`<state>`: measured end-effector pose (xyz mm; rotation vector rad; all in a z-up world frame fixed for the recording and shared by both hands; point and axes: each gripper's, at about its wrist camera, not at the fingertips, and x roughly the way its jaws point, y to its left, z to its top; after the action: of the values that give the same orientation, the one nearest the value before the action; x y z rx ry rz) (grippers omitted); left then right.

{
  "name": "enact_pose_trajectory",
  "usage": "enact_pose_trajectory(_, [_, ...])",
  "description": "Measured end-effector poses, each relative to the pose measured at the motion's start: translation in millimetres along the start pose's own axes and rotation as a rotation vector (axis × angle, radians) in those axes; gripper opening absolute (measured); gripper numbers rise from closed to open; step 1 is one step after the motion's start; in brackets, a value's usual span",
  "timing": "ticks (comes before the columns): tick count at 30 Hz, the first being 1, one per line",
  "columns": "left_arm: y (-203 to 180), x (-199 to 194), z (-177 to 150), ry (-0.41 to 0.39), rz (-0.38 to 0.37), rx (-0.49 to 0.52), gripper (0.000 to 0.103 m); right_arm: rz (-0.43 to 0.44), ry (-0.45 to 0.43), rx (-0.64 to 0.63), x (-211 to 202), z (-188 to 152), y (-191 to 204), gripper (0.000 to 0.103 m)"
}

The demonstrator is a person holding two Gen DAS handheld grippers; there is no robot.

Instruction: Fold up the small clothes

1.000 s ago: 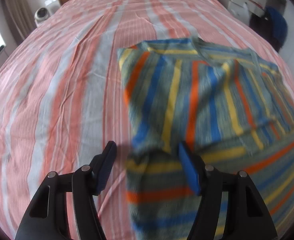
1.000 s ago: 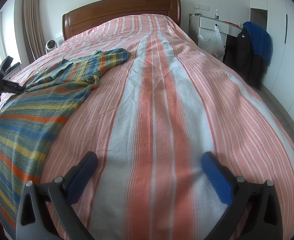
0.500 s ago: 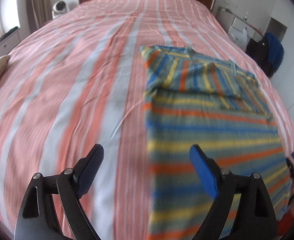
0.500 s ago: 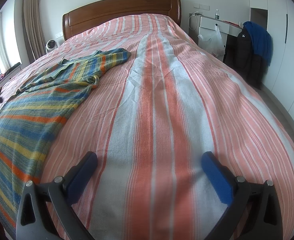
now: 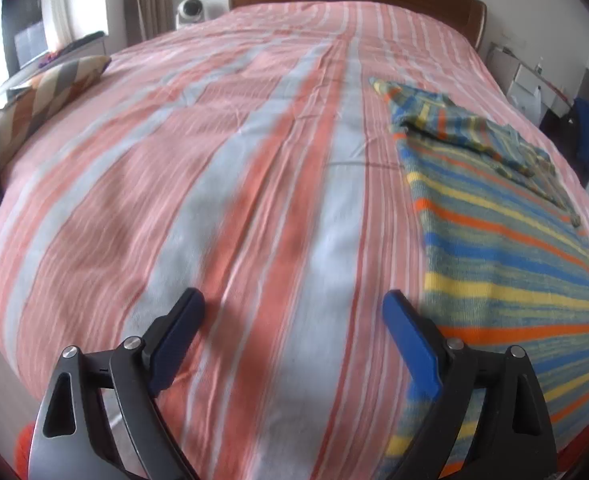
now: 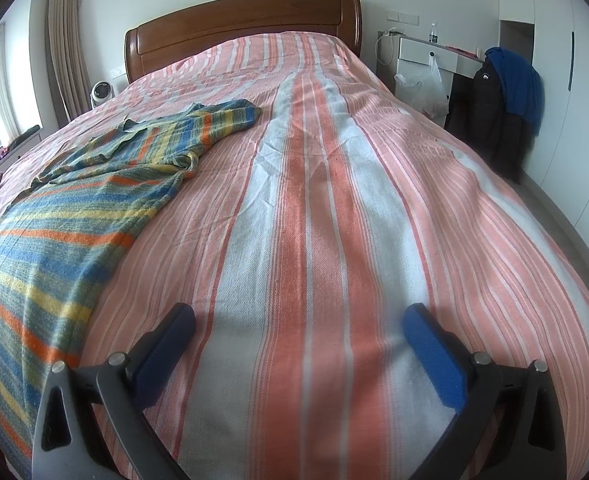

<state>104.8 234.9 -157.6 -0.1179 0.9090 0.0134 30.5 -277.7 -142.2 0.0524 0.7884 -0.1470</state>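
Observation:
A knitted garment (image 5: 506,264) with blue, yellow and orange stripes lies flat on the pink-striped bedspread (image 5: 214,160), its upper part folded over itself near the far end. My left gripper (image 5: 292,298) hovers over bare bedspread just left of the garment's edge. Its jaws are opening, with nothing between them. In the right wrist view the same garment (image 6: 54,232) lies at the left. My right gripper (image 6: 299,312) is open over bare bedspread (image 6: 314,200) to the right of it, holding nothing.
A patterned pillow (image 5: 50,88) rests at the bed's left edge. A wooden headboard (image 6: 238,24) closes the far end, with a small fan (image 5: 190,10) beside it. A white desk (image 6: 434,52) and a chair with dark and blue clothes (image 6: 506,96) stand right of the bed.
My left gripper has swung left off the striped garment and its jaws have spread wider; the garment now lies to its right. The right gripper has stayed where it was.

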Motion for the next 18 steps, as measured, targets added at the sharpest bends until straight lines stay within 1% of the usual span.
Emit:
enact_pose_trajectory(3, [-0.7,4.1,1.3,-0.011,0.01,-0.005,0.095,0.001,0.001,0.0,0.2,0.2,-0.2,0.102])
enact_pose_trajectory(7, [-4.1,5.4,-1.1,-0.021,0.025,0.017,0.096,0.002,0.001,0.001,0.2,0.0,-0.4,0.102])
enact_pose_trajectory(18, [-3.8,8.5,-3.5,-0.025,0.035,0.017,0.102,0.001,0.001,0.001,0.2,-0.3,-0.3,0.102])
